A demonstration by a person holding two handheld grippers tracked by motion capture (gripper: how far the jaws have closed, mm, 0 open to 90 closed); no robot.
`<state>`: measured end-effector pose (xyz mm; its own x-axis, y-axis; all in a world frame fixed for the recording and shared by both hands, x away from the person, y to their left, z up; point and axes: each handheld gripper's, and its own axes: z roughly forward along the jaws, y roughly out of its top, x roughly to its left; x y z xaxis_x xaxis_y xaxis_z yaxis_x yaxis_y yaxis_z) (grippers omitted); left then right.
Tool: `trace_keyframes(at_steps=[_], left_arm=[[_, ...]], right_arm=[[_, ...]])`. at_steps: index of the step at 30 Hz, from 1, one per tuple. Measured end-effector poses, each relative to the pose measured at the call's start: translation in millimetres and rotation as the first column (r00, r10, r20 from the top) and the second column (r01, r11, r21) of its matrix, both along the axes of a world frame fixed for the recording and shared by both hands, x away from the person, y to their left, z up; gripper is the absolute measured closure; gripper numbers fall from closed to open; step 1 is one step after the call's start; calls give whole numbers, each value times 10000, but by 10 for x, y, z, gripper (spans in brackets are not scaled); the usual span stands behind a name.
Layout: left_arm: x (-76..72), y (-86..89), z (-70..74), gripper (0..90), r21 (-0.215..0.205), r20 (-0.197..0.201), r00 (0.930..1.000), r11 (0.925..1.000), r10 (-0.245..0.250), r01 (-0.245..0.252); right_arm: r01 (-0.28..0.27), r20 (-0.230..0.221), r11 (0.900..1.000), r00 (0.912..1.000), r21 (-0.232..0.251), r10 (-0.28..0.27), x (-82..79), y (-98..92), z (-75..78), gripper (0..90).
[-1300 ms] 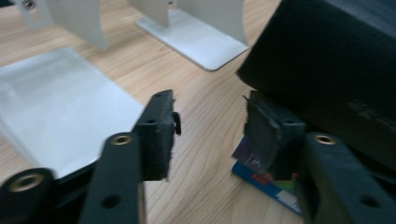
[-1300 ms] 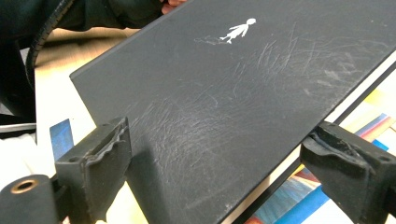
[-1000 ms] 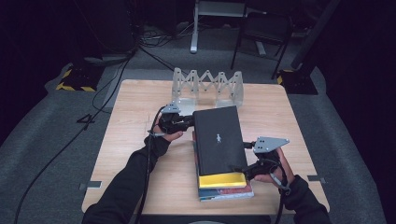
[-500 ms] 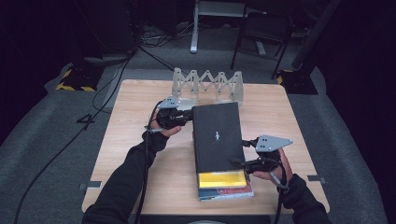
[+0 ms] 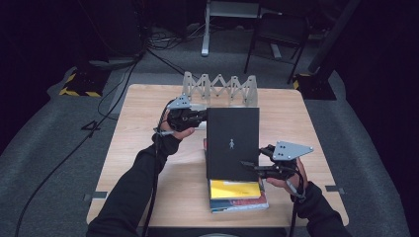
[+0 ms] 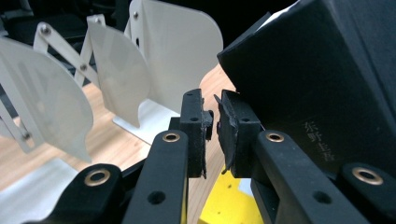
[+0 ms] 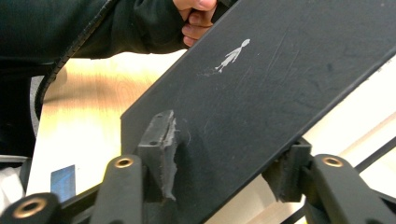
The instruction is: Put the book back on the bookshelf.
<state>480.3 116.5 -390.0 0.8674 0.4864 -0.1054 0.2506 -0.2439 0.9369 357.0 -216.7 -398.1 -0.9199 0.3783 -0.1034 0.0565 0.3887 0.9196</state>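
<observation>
Since the earlier frame the far end of the black book point(image 5: 232, 144) has risen off the book stack point(image 5: 237, 196), and both grippers have just been closing. The left gripper point(image 5: 200, 116) stands at the book's far-left corner, jaws nearly clenched, the corner just beside them; whether they pinch it cannot be told. The right gripper point(image 5: 249, 165) grasps the near-right edge, cover between its pads. The book's long axis runs near to far toward the empty white rack point(image 5: 220, 89), left hand nearer.
</observation>
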Motion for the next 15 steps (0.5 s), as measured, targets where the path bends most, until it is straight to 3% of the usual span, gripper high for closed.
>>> trace_keyframes(at_steps=[5, 9, 15], left_arm=[[-51, -25, 171, 800, 410, 523, 9986, 9991, 28, -49], [-100, -24, 215, 800, 499, 701, 9975, 9987, 57, -92], [-270, -5, 283, 782, 183, 911, 9958, 9998, 72, -89]], right_arm=[[-66, 382, 10000, 9992, -59, 68, -16, 10, 25, 566], [-162, 487, 9998, 9987, -69, 165, -32, 0, 37, 590], [-459, 631, 9989, 9969, -36, 461, -117, -29, 23, 647]])
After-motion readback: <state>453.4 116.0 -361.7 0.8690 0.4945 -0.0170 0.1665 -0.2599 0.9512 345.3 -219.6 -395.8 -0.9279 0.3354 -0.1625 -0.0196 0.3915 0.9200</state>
